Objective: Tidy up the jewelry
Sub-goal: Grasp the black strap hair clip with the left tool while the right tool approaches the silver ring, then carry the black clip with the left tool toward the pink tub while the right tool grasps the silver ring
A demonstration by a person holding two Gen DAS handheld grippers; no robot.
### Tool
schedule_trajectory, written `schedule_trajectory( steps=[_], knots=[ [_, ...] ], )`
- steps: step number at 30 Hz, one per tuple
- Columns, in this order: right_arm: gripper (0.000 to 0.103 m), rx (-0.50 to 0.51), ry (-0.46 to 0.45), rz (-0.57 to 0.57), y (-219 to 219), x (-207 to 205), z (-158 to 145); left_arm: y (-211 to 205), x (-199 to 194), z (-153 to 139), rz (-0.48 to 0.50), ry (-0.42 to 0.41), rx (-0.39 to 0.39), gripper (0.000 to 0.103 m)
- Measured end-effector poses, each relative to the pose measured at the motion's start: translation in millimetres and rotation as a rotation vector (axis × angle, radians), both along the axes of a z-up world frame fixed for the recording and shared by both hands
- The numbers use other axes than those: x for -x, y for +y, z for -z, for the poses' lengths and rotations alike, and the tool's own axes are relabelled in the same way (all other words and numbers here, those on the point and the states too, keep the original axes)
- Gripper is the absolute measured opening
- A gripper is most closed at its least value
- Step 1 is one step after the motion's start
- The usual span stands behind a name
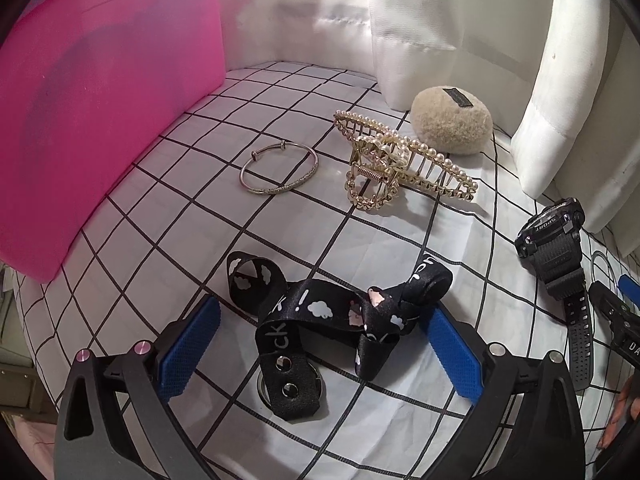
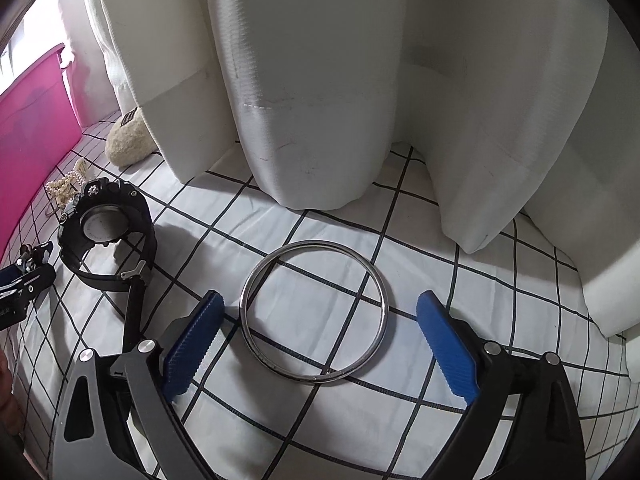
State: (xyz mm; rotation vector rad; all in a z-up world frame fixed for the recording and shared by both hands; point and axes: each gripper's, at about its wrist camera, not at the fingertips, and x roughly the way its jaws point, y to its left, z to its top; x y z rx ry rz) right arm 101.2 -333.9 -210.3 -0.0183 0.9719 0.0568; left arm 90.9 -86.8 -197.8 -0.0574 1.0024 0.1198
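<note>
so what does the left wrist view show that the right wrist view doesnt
Only the left wrist view: the black printed fabric strap lying between the open left gripper fingers, and the thin silver bangle with a clasp.

Only the right wrist view: the large plain steel ring lying flat between the open right gripper fingers.

Both: the black sport watch, pearl-studded gold hair claw, cream fluffy puff, pink plastic bin, white curtain and the grid-patterned white cloth.
</note>
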Motion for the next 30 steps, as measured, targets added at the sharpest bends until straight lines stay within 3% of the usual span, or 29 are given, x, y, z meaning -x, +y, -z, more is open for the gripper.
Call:
schedule_trajectory(
  steps=[8, 12, 15, 17, 20, 30],
  knots=[
    [0.089, -0.004, 0.010, -0.005, 3.6, 0.5, -2.4, -0.5, 1.1, -1.2, 0.016, -0.002, 0.000, 0.092],
    [0.071, 0.003, -0.006, -0.028, 14.5, 6.9, -5.4, -6.1, 4.7, -4.3, 0.024, 0.000, 0.000, 0.082],
    [0.071, -0.002, -0.006, -0.021, 16.2, 5.8, -5.5, -9.7, 4.9, -7.0, 0.031, -0.003, 0.000, 0.064],
    [0.071, -0.004, -0.007, -0.017, 17.1, 5.6, -5.5, -12.7, 5.7, -9.7, 0.043, -0.002, 0.005, 0.043],
    [0.070, -0.005, -0.005, -0.013, 18.5, 4.7, -5.6, -14.2, 6.5, -12.4, 0.053, 0.001, 0.010, 0.026],
    [0.070, -0.032, -0.002, 0.002, 11.1, 21.9, -9.3, -7.8, 16.2, -33.2, 0.068, -0.036, 0.049, 0.021]
  ],
)
